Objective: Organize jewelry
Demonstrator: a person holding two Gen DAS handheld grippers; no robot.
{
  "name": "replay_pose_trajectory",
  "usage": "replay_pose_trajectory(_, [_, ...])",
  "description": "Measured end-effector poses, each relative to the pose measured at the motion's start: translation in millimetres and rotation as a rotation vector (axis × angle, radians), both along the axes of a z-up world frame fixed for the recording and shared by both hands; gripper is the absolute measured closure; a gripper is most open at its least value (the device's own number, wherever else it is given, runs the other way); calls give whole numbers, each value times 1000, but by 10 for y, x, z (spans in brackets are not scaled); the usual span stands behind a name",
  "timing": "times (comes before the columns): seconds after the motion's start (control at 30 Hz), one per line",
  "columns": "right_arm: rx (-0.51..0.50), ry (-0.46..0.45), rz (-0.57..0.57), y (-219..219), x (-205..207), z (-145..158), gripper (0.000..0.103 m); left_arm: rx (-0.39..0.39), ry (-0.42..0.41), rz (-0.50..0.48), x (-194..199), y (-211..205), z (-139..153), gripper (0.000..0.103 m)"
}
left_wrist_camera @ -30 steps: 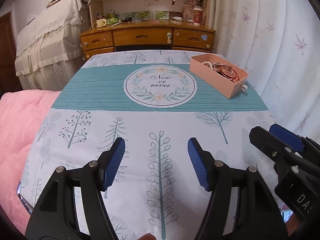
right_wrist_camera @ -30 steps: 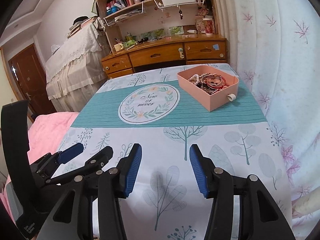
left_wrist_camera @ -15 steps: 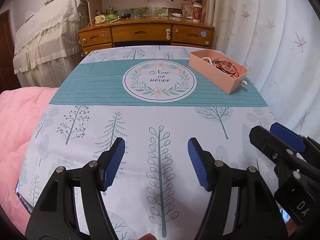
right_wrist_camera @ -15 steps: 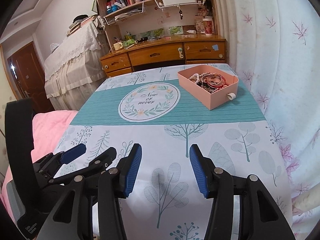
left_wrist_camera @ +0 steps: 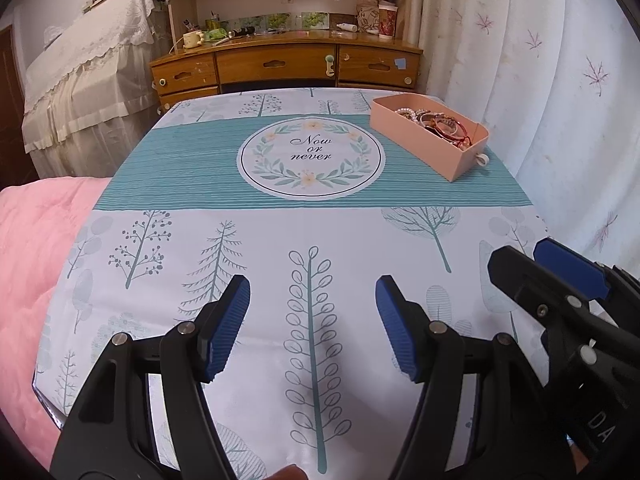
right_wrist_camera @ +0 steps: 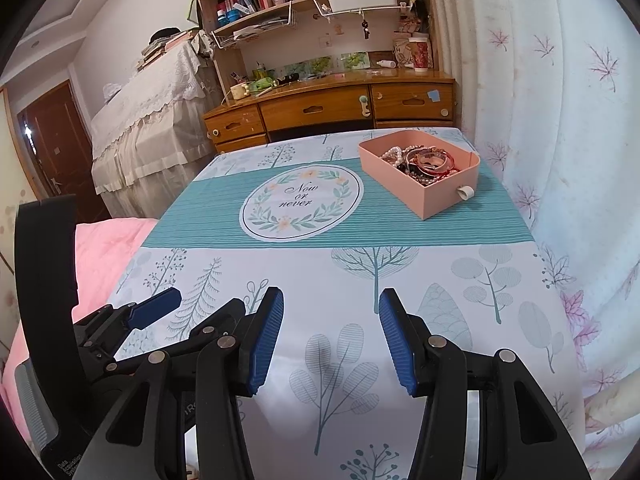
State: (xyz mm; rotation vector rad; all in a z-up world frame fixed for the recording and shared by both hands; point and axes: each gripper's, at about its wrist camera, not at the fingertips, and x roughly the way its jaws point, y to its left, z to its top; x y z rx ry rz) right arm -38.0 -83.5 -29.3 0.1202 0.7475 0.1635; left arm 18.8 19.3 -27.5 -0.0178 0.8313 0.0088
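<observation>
A pink drawer-like box stands at the far right of the table, with a tangle of bracelets and beads inside and a white knob on its near end. My left gripper is open and empty, low over the near part of the tablecloth. My right gripper is open and empty beside it. Each shows at the edge of the other's view: the right gripper in the left wrist view, the left gripper in the right wrist view. Both are far from the box.
The table has a tree-print cloth with a teal band and a round "Now or never" emblem. A wooden desk with drawers stands behind it. A pink quilt lies left, a white curtain right.
Both views have shifted slightly; the left gripper has tilted and edged forward over the table. Both grippers stay open and empty.
</observation>
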Motion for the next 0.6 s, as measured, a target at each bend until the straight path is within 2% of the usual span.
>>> replay_pose_trajectory(0.6, [-8,-3,4,-51,1,-31,52,-38,-23,44,-32,145,75,40])
